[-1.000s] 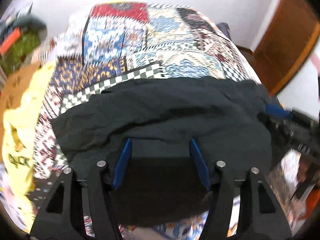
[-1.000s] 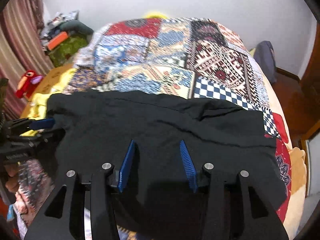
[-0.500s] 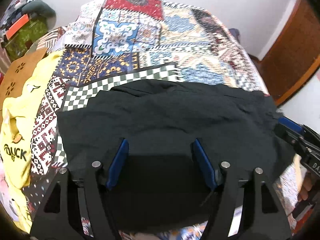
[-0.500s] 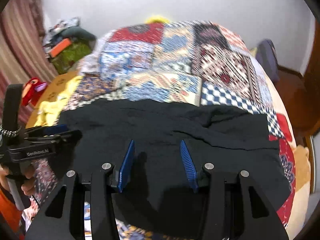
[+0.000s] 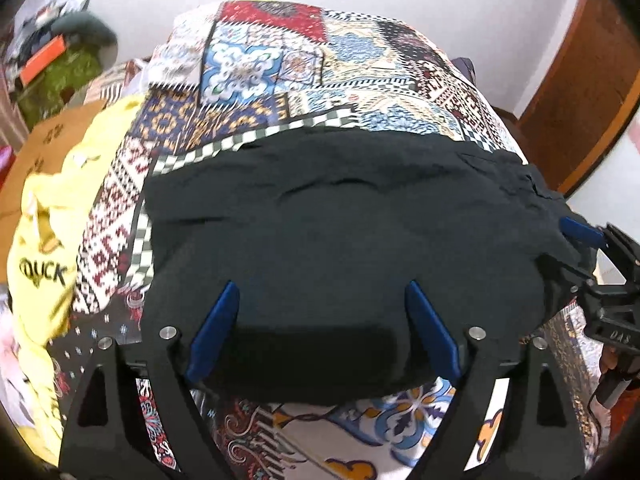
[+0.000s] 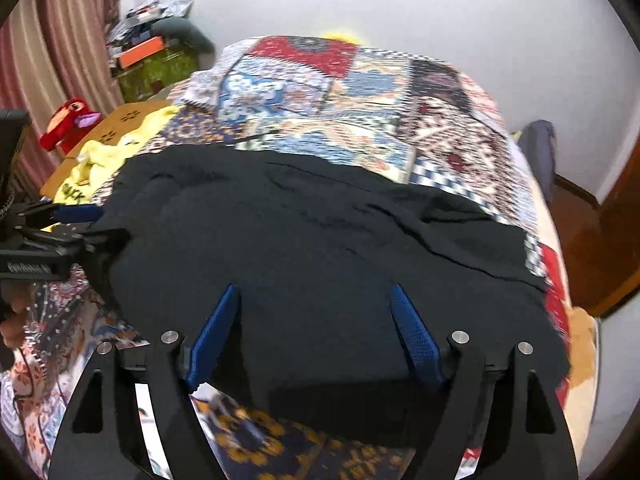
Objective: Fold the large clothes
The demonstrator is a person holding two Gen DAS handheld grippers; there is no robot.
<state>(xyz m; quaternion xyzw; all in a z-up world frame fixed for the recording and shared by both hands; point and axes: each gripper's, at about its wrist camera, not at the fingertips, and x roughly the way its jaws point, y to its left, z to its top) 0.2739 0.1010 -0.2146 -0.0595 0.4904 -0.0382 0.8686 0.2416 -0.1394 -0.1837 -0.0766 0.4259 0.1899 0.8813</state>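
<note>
lying flat on quilt (image 5: 256, 64): black garment (image 5: 344, 220), both grippers w/ jaws spread.

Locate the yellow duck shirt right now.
The yellow shirt lies at the left edge of the patchwork bedspread, left of the black garment, in both views.

Both wrist views look forward and slightly down from the bed's (image 5: 280, 80) near edge, close above the black garment (image 5: 340, 220). The 2 views share that garment, and each apparently catches the other gripper at its side.
</note>
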